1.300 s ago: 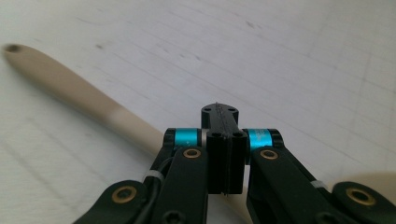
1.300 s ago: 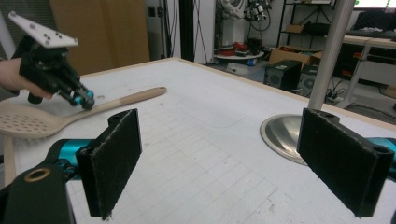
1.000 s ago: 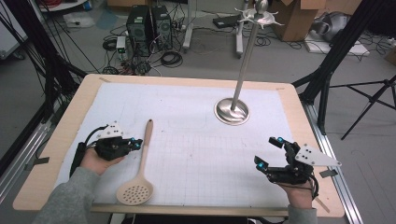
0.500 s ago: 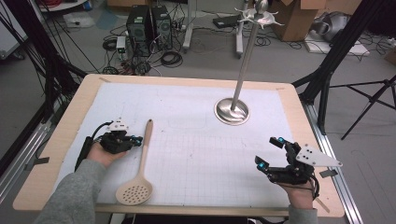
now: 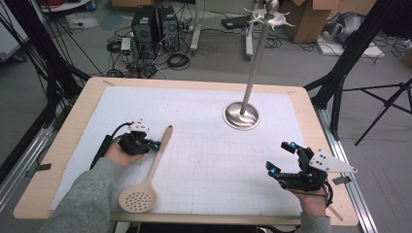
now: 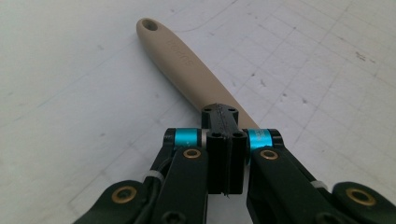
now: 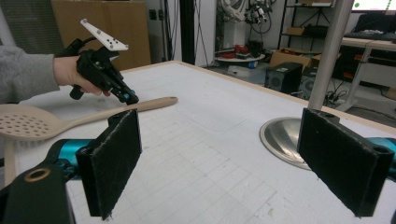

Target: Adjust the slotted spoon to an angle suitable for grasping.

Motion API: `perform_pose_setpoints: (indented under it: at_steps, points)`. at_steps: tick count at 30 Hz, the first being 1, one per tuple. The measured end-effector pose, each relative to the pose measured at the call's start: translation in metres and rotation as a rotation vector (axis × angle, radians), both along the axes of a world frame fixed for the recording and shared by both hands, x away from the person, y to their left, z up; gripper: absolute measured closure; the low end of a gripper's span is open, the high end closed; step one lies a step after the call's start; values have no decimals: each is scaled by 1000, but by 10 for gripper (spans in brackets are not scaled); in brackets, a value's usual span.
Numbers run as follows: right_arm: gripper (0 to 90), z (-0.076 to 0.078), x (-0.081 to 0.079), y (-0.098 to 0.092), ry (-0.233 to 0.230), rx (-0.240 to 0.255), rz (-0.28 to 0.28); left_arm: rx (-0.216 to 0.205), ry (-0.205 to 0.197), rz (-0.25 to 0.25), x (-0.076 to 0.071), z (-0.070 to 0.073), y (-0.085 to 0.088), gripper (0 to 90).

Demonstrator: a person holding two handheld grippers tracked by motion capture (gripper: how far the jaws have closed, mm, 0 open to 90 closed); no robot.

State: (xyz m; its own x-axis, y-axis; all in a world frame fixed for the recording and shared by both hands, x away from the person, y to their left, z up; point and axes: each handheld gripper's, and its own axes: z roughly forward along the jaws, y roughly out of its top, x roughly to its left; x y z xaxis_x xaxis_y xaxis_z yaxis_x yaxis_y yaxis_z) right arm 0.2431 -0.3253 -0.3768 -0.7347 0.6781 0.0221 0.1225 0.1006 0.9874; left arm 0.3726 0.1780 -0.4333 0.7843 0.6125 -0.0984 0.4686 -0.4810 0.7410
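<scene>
My left gripper (image 5: 156, 144), jaws clenched empty, touches the spoon (image 5: 151, 175) handle at lower left of the high view. My right gripper (image 5: 282, 158) is spread wide, lower right. The spoon looks light, stiff, slick; I'd pinch mid-handle.

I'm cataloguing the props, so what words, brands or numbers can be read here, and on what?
Beige plastic slotted spoon: raised lettering along the handle, too faint and blurred to read.
White gridded table mat: printed grid lines, no readable numbers.
No other text is legible.
</scene>
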Motion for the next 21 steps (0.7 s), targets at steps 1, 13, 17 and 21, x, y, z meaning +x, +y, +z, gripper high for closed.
perform_pose_setpoints:
  at_steps: [1,13,17,21]
  points:
    - [128,0,0,0,2,-2,-1,-2,9,-10,1,0,-3,897]
    - [128,0,-1,-2,1,4,-1,22,28,-100,7,1,-39,897]
    - [128,0,-1,-2,-3,5,-4,12,40,-102,7,-1,-43,896]
    - [128,0,0,-2,-5,3,-5,10,52,-109,7,-1,-45,897]
